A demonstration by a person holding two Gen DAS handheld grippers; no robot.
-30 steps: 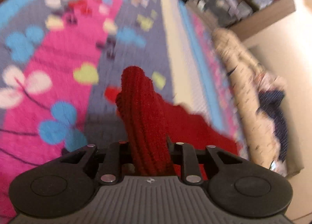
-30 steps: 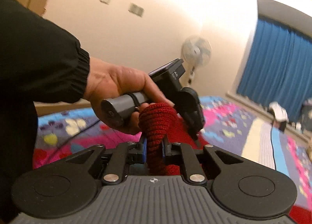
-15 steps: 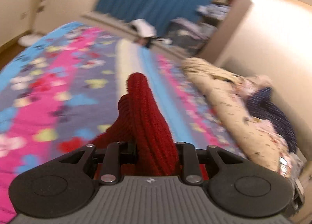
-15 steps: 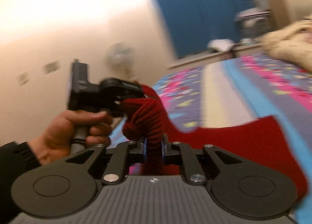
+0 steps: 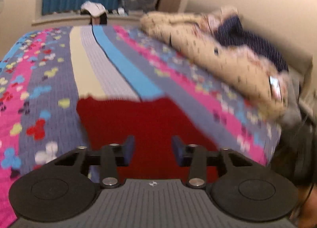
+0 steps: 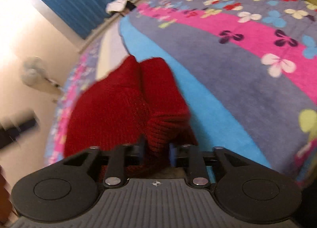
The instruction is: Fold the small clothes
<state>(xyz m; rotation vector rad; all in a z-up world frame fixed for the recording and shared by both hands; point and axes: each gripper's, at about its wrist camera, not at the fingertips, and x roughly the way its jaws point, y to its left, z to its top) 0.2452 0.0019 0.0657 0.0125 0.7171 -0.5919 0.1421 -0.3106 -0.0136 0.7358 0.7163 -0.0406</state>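
The red ribbed knit garment (image 5: 142, 121) lies spread on the bed's butterfly-patterned striped blanket (image 5: 49, 93). The left gripper (image 5: 152, 149) hovers over it with jaws apart and empty, while the right gripper (image 6: 155, 150) pinches a bunched red fold. With only one corner held, a pull is likely to drag or skew the loose side and spoil the fold.

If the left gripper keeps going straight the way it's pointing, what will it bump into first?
Most likely the red knit garment. The left gripper is open, and the garment lies spread on the flowery bedspread straight ahead between its fingers. The picture is blurred, so how far away it is stays unclear.
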